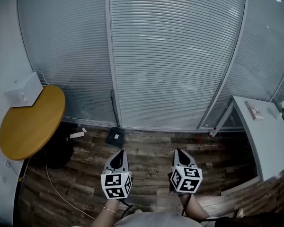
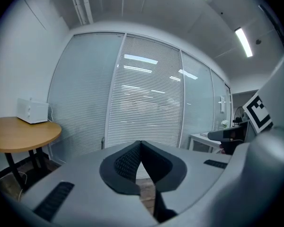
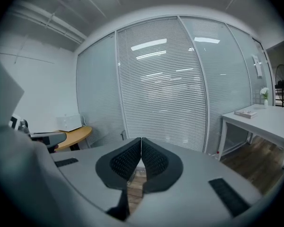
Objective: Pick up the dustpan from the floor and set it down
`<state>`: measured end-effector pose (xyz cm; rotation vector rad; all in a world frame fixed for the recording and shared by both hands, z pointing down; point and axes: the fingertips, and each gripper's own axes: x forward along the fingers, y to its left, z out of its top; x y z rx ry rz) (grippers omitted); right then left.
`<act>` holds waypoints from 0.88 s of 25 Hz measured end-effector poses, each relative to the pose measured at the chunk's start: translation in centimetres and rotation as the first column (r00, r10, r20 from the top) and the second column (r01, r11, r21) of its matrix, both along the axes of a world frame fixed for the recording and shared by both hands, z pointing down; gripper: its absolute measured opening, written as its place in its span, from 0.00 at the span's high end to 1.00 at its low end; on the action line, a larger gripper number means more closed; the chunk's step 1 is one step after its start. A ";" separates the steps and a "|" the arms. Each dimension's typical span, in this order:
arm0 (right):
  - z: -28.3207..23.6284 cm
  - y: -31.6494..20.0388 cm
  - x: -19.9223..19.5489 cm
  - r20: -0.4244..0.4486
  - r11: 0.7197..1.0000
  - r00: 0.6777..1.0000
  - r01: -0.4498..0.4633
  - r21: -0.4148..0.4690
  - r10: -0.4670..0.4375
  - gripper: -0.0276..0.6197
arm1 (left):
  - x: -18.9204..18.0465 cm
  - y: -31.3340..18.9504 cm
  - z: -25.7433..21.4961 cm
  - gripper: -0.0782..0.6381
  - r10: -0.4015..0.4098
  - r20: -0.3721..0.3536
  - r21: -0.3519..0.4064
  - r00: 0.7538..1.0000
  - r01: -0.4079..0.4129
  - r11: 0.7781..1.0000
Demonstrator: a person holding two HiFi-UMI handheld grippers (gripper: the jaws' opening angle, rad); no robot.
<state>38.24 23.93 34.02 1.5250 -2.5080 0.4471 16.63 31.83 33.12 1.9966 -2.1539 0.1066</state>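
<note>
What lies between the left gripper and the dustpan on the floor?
Only bare wooden floor separates the left gripper from the dustpan, as the head view shows.

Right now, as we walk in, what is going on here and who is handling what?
A person holds a two-jaw gripper in each hand above the wood floor. The left gripper and the right gripper are both shut, nothing between their jaws. The dark dustpan stands on the floor against the blinds, ahead of the left gripper, untouched. The pick-up has not begun.
</note>
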 end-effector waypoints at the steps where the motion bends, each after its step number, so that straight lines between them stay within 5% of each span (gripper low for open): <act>1: 0.1 0.1 -0.3 0.001 1.000 1.000 -0.003 -0.003 0.003 0.91 | -0.4 0.1 0.1 0.87 0.000 0.000 -0.002 1.000 0.000 1.000; 12: 1.8 -0.5 -3.5 -0.025 0.999 1.000 0.011 -0.037 -0.012 0.91 | -3.7 -0.2 3.0 0.87 -0.033 -0.034 -0.055 0.999 0.031 0.998; 22: 2.4 -6.6 -7.2 -0.026 0.998 0.998 0.058 -0.040 -0.059 0.91 | -7.5 -4.7 3.6 0.87 -0.093 -0.028 -0.056 0.995 0.092 0.994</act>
